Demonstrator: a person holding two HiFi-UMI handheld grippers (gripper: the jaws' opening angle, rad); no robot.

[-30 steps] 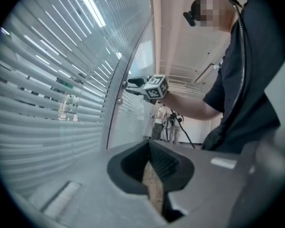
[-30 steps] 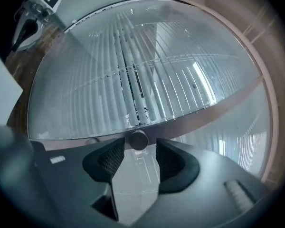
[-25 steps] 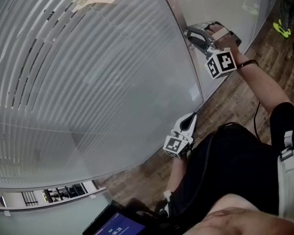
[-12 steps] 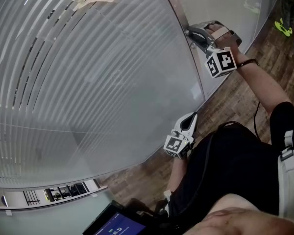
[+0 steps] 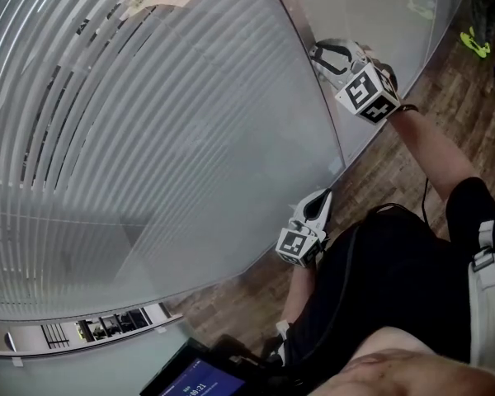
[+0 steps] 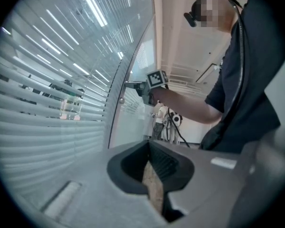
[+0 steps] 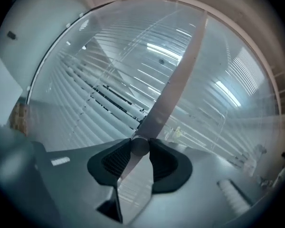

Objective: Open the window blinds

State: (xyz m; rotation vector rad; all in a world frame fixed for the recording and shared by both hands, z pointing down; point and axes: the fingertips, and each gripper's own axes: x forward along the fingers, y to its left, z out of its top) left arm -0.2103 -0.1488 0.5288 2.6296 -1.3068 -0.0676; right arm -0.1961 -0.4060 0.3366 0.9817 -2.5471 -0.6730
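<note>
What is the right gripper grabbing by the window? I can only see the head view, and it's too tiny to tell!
Observer: In the right gripper view, the right gripper has just been closing its jaws, and they now pinch a small round knob on the window frame.
Operator: Is the other gripper holding anything?
Observer: No. The left gripper view shows the left gripper shut, with nothing between its jaws.

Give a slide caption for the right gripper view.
Right gripper, fingers just closed, clamps the round knob on the window frame.
</note>
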